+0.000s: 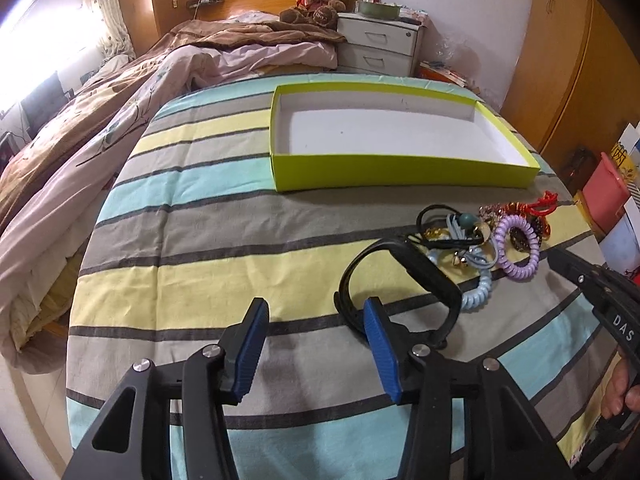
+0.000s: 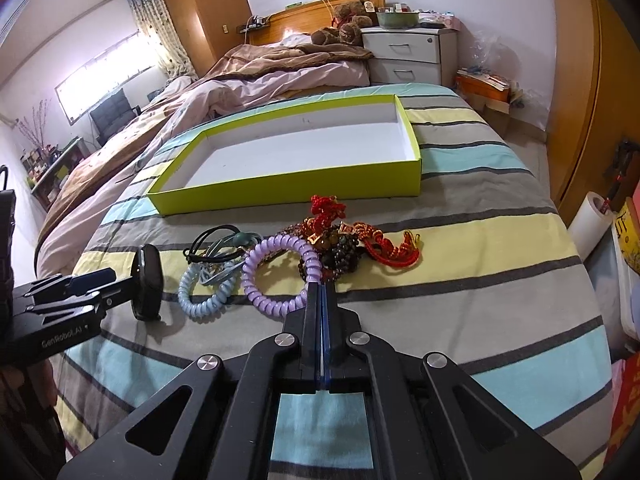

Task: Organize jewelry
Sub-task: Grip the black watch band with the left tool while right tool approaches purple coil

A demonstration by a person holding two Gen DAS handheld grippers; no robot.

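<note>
A pile of jewelry lies on the striped bedspread: a black watch band (image 1: 404, 280) (image 2: 147, 282), a light blue coil tie (image 1: 478, 294) (image 2: 202, 294), a purple coil tie (image 1: 516, 248) (image 2: 280, 272), dark bead bracelets (image 2: 340, 252), and red knotted cords (image 2: 384, 244). An empty yellow-green box lid (image 1: 400, 168) (image 2: 288, 188) sits beyond the pile. My left gripper (image 1: 316, 308) is open, its right finger just beside the black band. My right gripper (image 2: 321, 286) is shut, with its tips at the purple coil's near rim; whether it pinches the coil is hidden.
A rumpled pink and brown duvet (image 1: 120, 92) covers the bed's left side. A white nightstand (image 2: 404, 56) and teddy bears (image 2: 348, 20) stand at the head. Wooden wardrobes (image 2: 576, 80) line the right. Boxes and a paper roll (image 2: 592, 224) sit off the bed's right edge.
</note>
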